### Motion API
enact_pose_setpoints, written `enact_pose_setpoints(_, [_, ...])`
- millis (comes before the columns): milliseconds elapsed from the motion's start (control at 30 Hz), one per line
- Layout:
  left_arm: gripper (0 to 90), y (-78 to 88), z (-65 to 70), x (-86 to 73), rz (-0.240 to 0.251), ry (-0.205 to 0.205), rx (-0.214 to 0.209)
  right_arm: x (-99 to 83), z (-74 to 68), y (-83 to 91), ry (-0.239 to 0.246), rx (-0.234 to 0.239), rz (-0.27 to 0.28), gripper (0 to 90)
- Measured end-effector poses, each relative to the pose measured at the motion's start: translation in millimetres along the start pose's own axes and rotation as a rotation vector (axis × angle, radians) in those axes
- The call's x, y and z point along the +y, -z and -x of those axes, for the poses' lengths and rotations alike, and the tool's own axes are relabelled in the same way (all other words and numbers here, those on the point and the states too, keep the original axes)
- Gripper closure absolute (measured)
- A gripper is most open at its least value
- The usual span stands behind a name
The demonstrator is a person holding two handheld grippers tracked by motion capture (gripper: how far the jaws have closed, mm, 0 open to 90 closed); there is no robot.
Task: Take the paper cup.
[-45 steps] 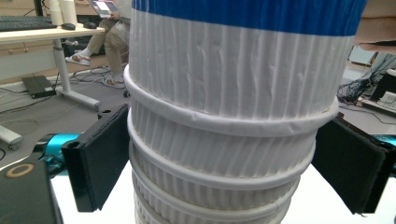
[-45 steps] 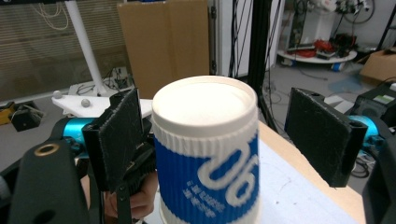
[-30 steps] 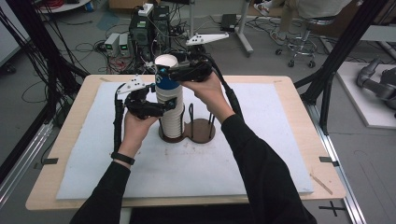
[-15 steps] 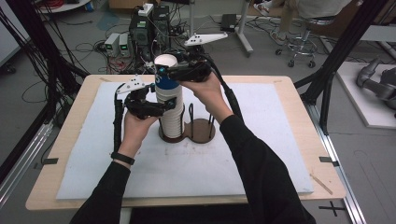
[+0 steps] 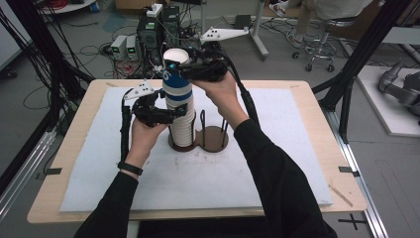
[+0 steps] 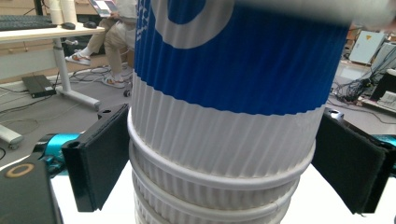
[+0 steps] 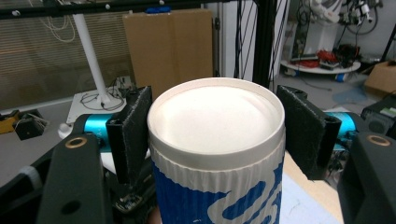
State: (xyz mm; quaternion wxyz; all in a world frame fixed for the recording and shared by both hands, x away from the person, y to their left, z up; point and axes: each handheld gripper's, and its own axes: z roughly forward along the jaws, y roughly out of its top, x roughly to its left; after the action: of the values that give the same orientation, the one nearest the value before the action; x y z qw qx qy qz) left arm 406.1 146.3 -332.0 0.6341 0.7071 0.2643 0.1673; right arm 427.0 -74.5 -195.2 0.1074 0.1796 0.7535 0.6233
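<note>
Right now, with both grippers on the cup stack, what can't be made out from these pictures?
- Top cup: its inverted base faces up; its mouth is hidden by the stack.
- Cup count: lower rims run off the left gripper view's bottom edge; too small in the high view.
- Holder base: the stack covers its left half.
- Left gripper: whether its pads press the stack; cup rims mask the contact.
- Right gripper: pad contact masked by the cup's rim.
</note>
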Motion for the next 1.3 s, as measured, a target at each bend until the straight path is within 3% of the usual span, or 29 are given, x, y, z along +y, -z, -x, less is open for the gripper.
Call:
enact_pose_setpoints(433, [10.4, 0.0, 0.3, 0.0, 0.001, 0.002, -0.001, 25.7, -7.7, 15.0, 0.011, 0.01, 0.067, 31.2])
enact_pose_setpoints(800, [10.4, -0.1, 0.1, -0.1, 0.001, 0.003, -0.001, 41.9, -13.2, 37.4, 0.035, 0.014, 0.105, 31.2])
enact_pose_setpoints(1300, [10.4, -0.1, 0.0, -0.2, 0.001, 0.004, 0.0, 35.0, -10.5, 80.4, 0.041, 0.033, 0.11, 31.2])
